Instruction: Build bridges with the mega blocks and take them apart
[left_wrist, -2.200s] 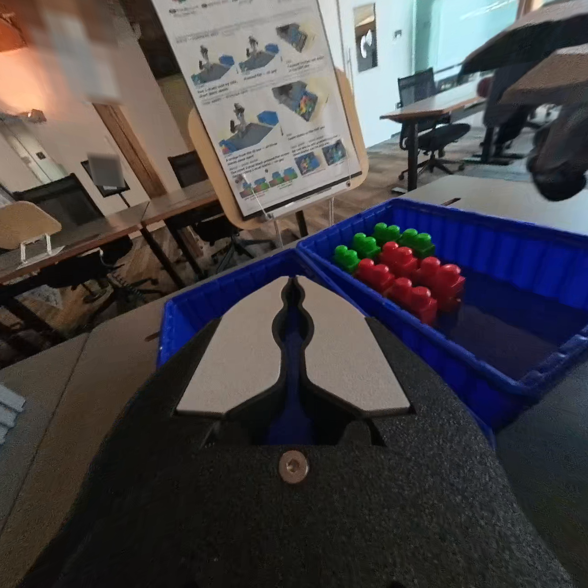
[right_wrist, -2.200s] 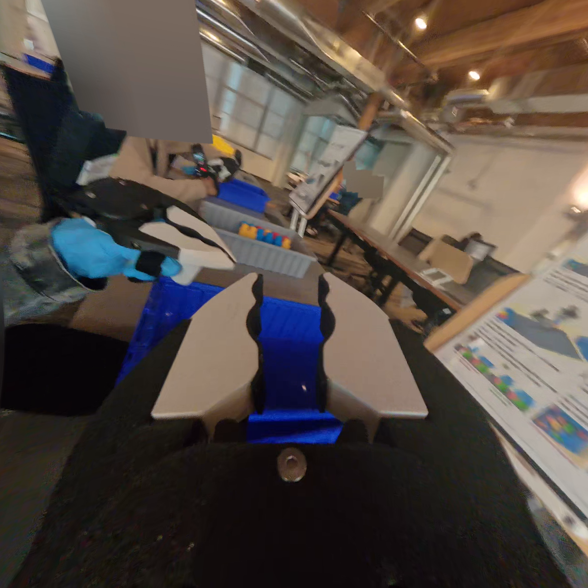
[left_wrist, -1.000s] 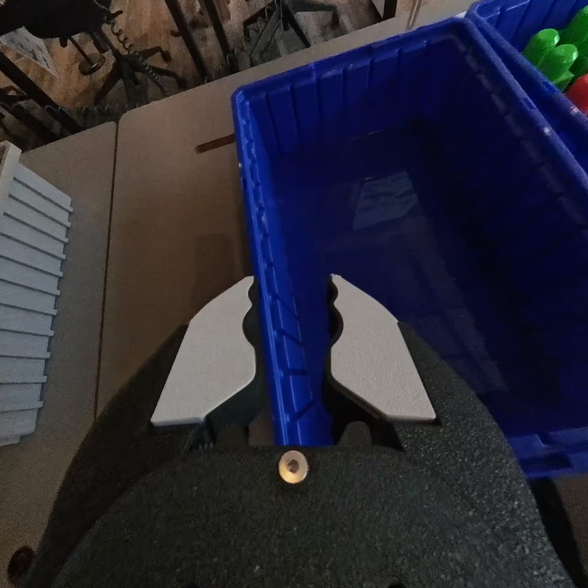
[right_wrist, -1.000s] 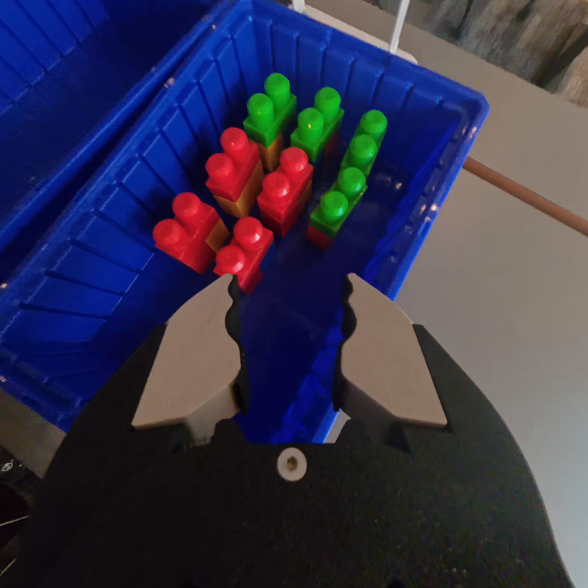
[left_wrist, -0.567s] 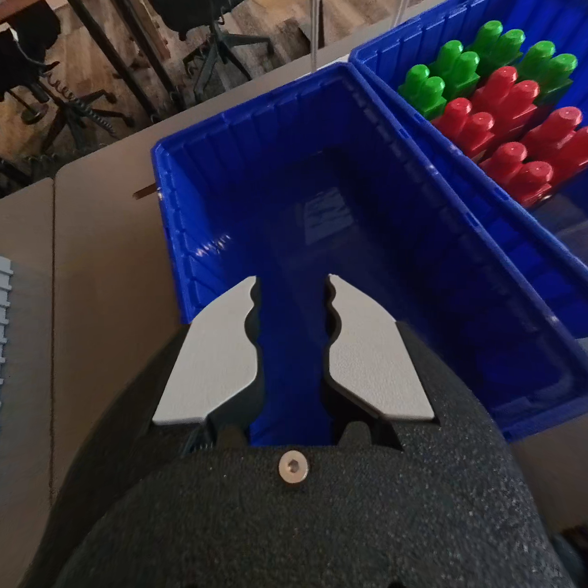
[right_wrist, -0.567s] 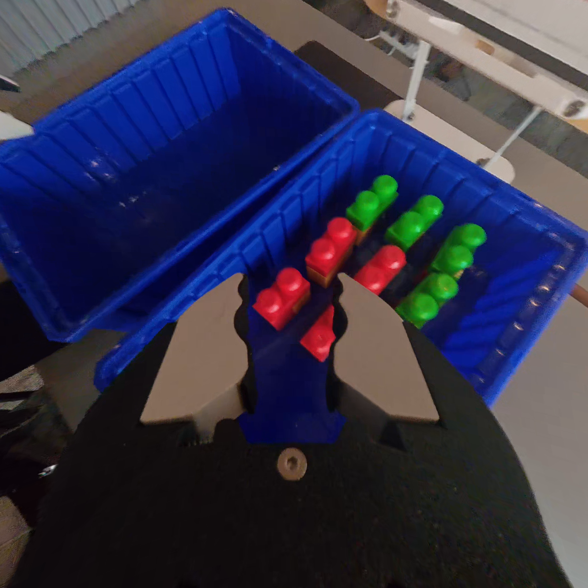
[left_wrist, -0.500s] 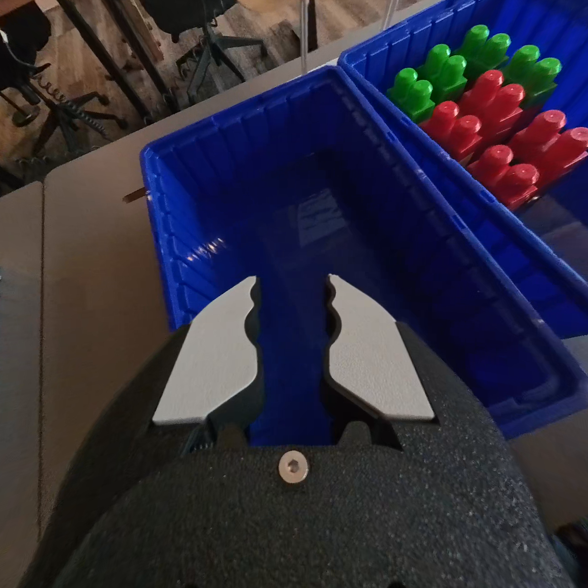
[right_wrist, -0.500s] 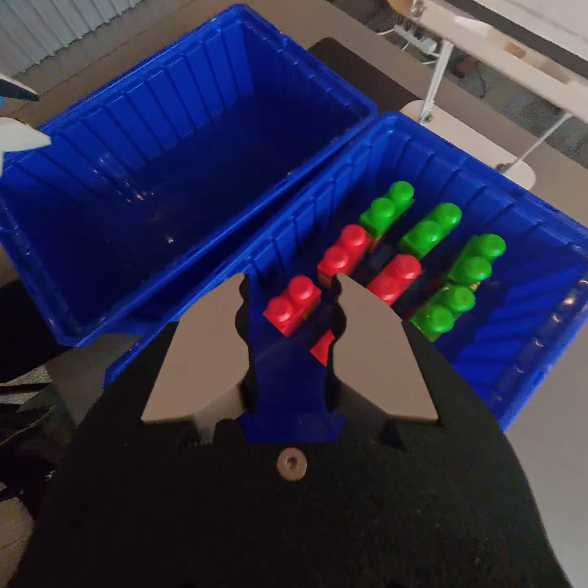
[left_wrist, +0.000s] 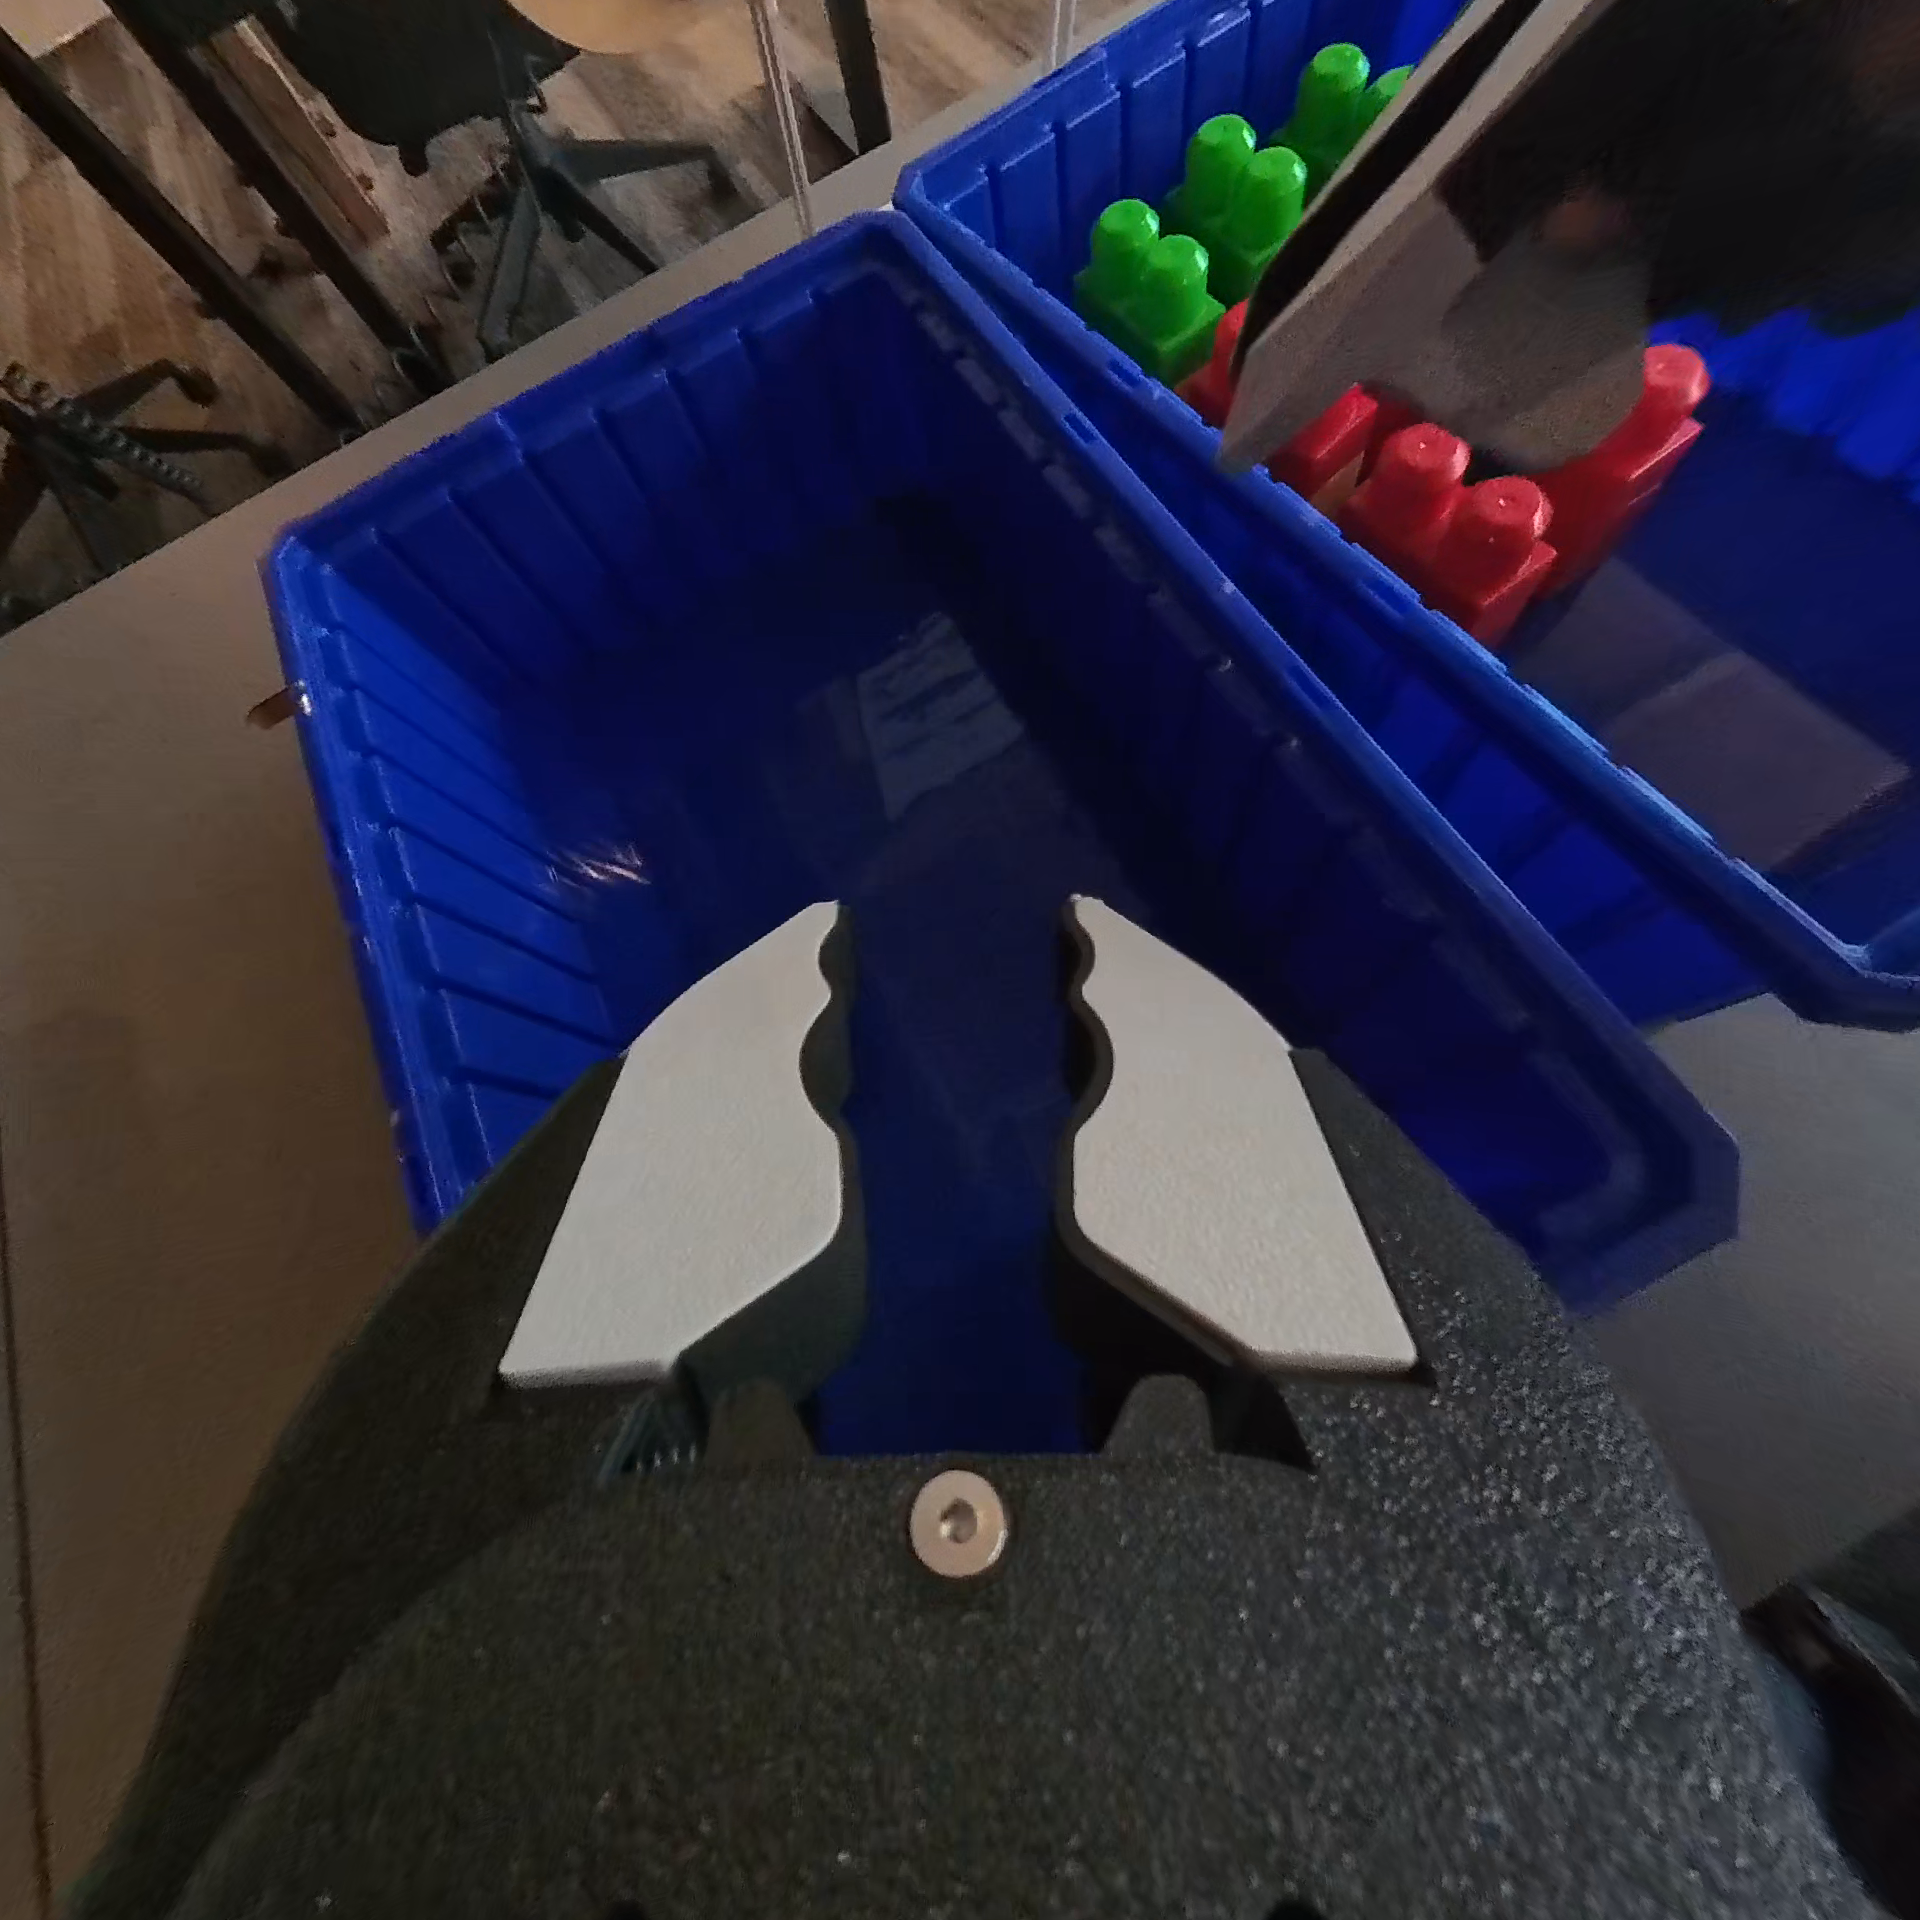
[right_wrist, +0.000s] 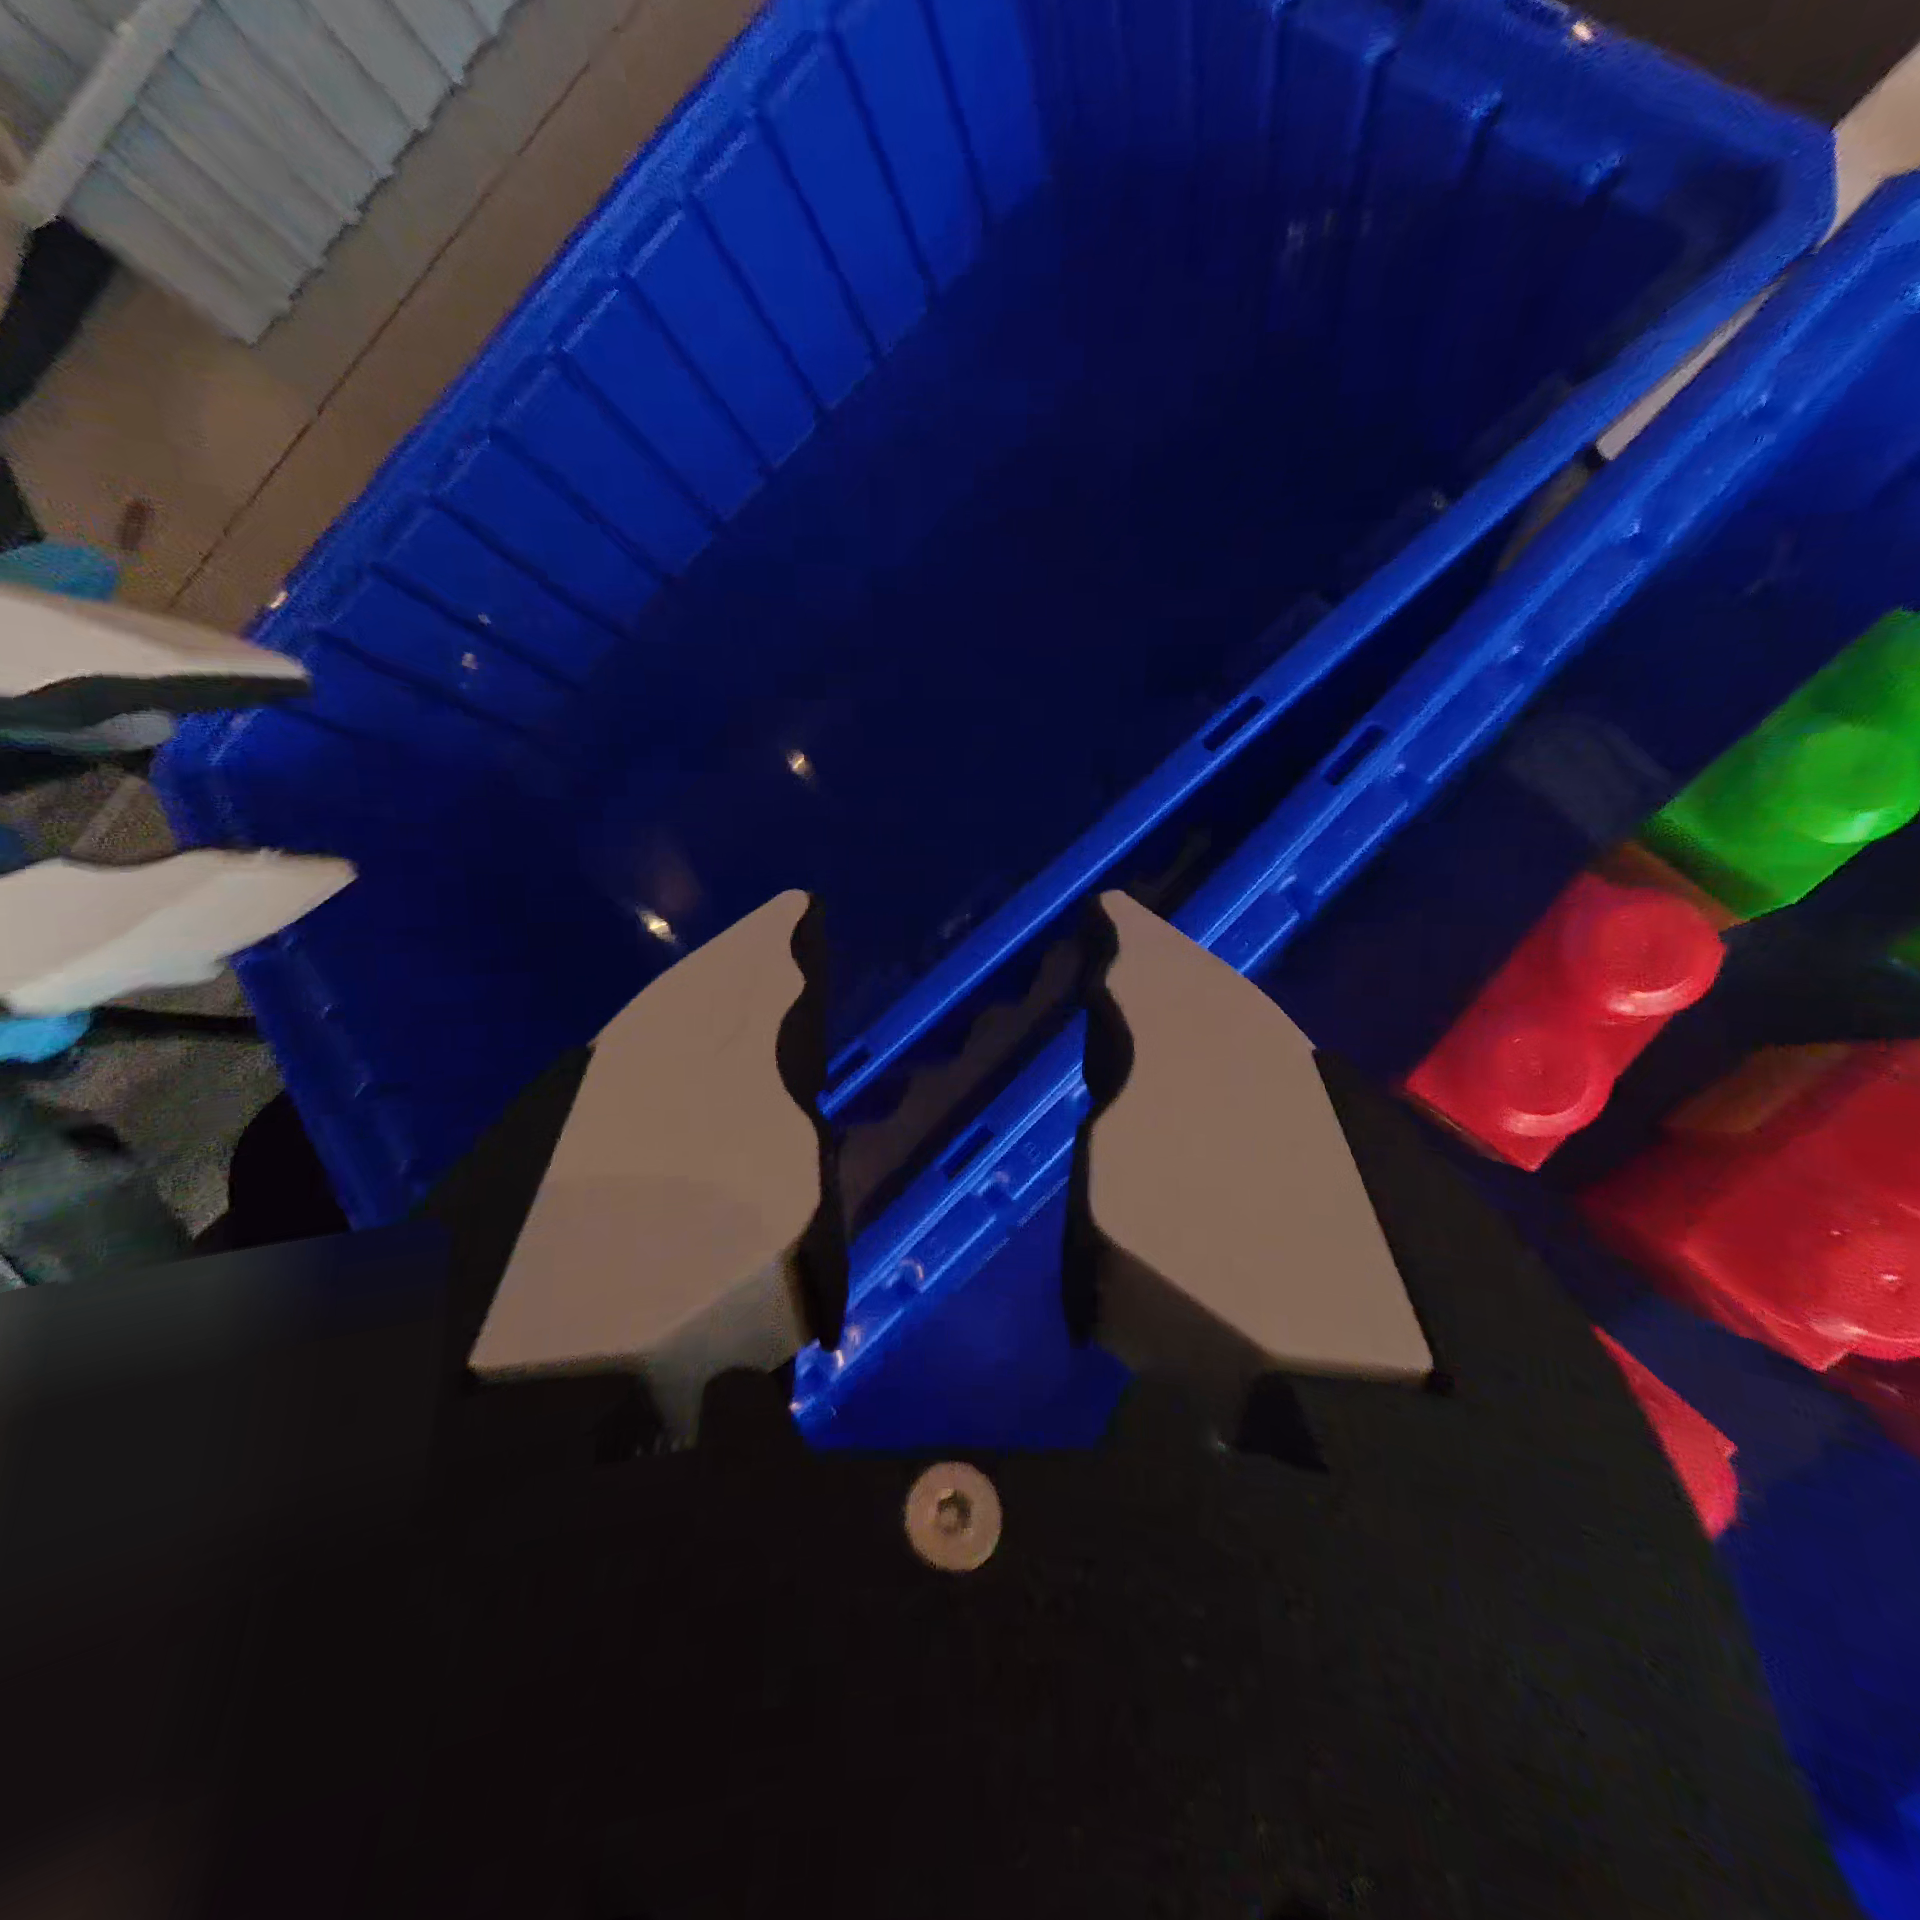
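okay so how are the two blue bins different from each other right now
The left bin holds no blocks that can be seen; the right bin holds red blocks and green blocks. The open left gripper hangs over the left bin, while the right gripper is over the right bin's blocks. Both bins are blue, ribbed, open-topped, and sit side by side on the table.
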